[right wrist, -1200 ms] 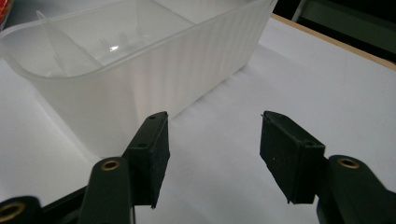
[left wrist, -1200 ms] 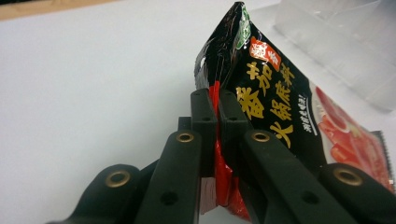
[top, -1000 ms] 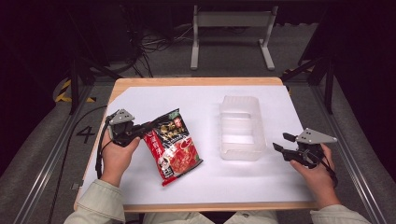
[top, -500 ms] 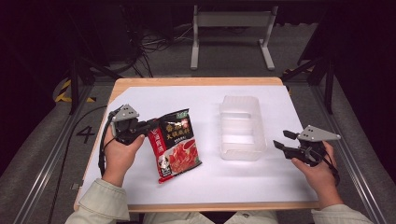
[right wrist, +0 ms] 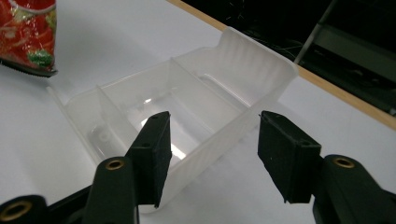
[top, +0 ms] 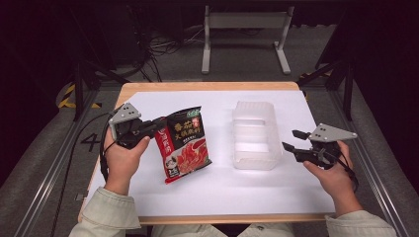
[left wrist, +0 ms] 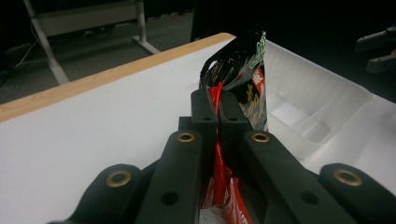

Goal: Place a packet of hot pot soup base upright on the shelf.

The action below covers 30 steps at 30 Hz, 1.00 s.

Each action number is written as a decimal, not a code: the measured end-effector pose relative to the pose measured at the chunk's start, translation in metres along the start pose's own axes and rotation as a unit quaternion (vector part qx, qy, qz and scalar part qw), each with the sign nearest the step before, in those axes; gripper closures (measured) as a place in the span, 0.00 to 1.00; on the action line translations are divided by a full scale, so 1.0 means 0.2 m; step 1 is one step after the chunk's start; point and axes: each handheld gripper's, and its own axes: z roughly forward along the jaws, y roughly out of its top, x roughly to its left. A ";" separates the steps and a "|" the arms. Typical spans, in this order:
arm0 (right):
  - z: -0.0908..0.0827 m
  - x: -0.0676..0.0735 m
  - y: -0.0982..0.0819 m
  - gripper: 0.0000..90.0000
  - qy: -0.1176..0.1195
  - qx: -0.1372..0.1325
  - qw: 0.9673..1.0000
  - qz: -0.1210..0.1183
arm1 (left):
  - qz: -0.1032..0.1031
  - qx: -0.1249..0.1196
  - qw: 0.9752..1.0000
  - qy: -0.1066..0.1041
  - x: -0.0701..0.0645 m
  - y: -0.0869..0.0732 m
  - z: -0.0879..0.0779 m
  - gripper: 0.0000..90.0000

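Left claw (top: 157,126) pinching shut on the left edge of the red noodle packet (top: 184,143), holding it tilted over the left half of the white table (top: 222,192), lower corner close to the surface. Right claw (top: 291,140) hovering with jaws parted and nothing between them, just right of the clear plastic tray (top: 254,133), sitting right of centre.

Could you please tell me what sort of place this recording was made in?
Probably a lab or studio set up for recording: a white-topped table under a fixed camera, loose cables on the grey floor, a metal stand behind, and dark surroundings.
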 end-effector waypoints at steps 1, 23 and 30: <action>0.00 0.01 0.02 0.48 0.004 0.000 1.000 -0.006 | 0.004 -0.002 1.000 0.002 -0.01 0.00 -0.01 0.98; 0.13 0.16 0.39 0.43 0.121 -0.041 0.991 -0.040 | 0.037 -0.036 0.998 -0.024 -0.11 0.06 -0.05 0.98; 0.20 0.21 0.46 0.41 0.156 -0.057 0.985 -0.039 | 0.045 -0.036 0.998 -0.036 -0.15 0.04 -0.03 0.98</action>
